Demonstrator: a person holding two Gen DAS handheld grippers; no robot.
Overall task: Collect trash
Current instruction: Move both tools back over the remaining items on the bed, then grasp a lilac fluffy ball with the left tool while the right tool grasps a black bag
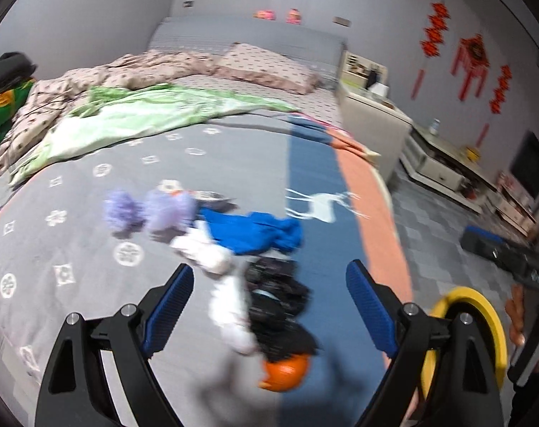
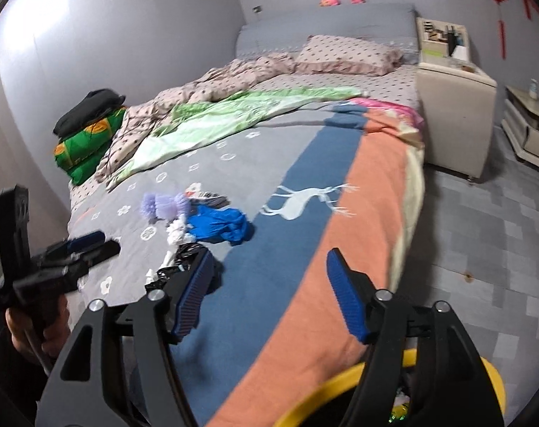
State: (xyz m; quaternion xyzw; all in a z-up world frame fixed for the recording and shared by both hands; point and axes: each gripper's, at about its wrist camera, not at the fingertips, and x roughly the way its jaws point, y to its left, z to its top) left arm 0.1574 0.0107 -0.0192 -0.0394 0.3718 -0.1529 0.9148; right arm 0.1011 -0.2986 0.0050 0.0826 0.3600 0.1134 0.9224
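Trash lies in a loose pile on the bed blanket (image 1: 233, 163): crumpled white paper (image 1: 230, 306), a black plastic bag (image 1: 280, 306), an orange round piece (image 1: 285, 373), a blue crumpled item (image 1: 255, 231) and two purple fluffy balls (image 1: 144, 210). My left gripper (image 1: 269, 302) hangs open over the white paper and black bag, its pads clear of them. My right gripper (image 2: 271, 295) is open above the blanket's blue and orange stripes, with nothing between its fingers. The black bag (image 2: 184, 259) lies just left of its left finger. A yellow bin (image 2: 340, 391) stands below it.
The yellow bin (image 1: 465, 320) stands at the bed's right edge on the grey tiled floor (image 2: 482, 249). A rumpled green sheet (image 1: 144, 117), a quilt and a pillow (image 2: 347, 57) fill the far half. A beige nightstand (image 2: 454, 117) stands by the bed. Folded clothes (image 2: 88, 135) lie far left.
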